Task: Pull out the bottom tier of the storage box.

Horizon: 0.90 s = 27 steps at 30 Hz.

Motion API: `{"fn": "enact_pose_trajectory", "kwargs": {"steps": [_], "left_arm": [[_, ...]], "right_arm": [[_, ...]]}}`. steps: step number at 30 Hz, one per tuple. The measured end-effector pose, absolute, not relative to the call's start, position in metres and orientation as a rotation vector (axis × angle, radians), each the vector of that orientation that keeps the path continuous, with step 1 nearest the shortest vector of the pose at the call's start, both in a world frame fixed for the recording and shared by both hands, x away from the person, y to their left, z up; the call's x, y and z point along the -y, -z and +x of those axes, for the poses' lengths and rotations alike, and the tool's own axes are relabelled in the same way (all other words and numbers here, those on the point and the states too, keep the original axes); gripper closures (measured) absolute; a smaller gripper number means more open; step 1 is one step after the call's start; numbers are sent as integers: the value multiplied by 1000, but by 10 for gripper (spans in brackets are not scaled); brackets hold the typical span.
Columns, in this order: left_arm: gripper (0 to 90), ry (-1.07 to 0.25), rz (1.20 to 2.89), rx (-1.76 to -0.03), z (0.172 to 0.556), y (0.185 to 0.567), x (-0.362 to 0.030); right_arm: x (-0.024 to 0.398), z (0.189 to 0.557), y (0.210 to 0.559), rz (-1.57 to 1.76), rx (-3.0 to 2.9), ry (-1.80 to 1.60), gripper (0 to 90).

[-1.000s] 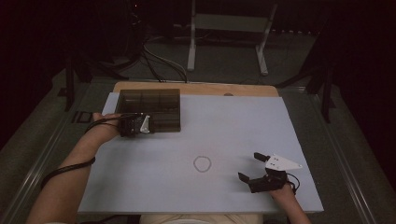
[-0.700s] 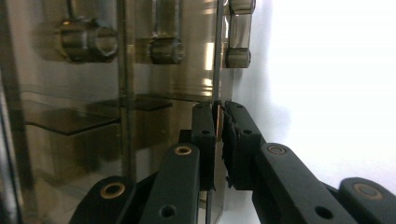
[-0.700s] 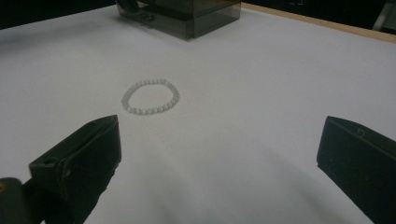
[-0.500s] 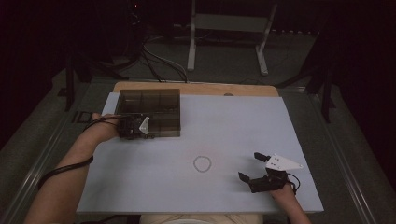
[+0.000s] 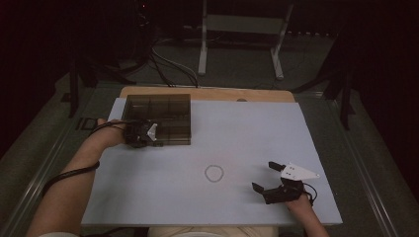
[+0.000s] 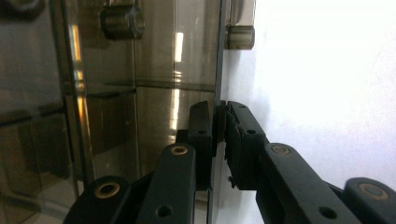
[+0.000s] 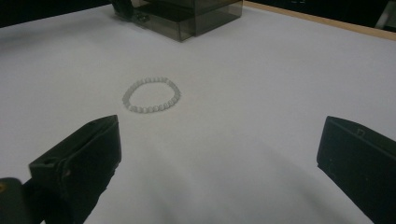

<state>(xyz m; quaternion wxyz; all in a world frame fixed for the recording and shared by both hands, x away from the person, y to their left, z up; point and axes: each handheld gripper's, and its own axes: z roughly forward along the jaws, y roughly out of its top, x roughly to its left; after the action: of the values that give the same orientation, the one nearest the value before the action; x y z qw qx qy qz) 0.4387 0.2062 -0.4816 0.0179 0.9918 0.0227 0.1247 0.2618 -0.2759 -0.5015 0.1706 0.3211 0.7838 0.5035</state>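
Left gripper [image 5: 154, 134] fingers [image 6: 201, 135] pinched on lid edge of smoky compartment box [image 5: 163, 111], far-left on table [image 5: 276, 128], just been opening slightly. Right gripper [image 5: 269, 178] fingers wide open, empty, near bead bracelet [image 5: 214, 173] mid-table.

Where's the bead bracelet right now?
The bead bracelet lies flat on the white sheet near the middle of the high view, apart from the right gripper and nearer than the smoky box.
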Motion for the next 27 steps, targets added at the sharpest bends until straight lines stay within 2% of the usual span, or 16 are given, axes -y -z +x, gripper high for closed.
{"fn": "enact_pose_trajectory", "kwargs": {"steps": [13,27], "left_arm": [[877,-215,3096,-90,441,479,-203],[886,-157,3078,-94,420,477,-205]], "right_arm": [[277,262,502,914,-2225,-1427,0],[277,262,502,917,-2224,-1426,0]]}}
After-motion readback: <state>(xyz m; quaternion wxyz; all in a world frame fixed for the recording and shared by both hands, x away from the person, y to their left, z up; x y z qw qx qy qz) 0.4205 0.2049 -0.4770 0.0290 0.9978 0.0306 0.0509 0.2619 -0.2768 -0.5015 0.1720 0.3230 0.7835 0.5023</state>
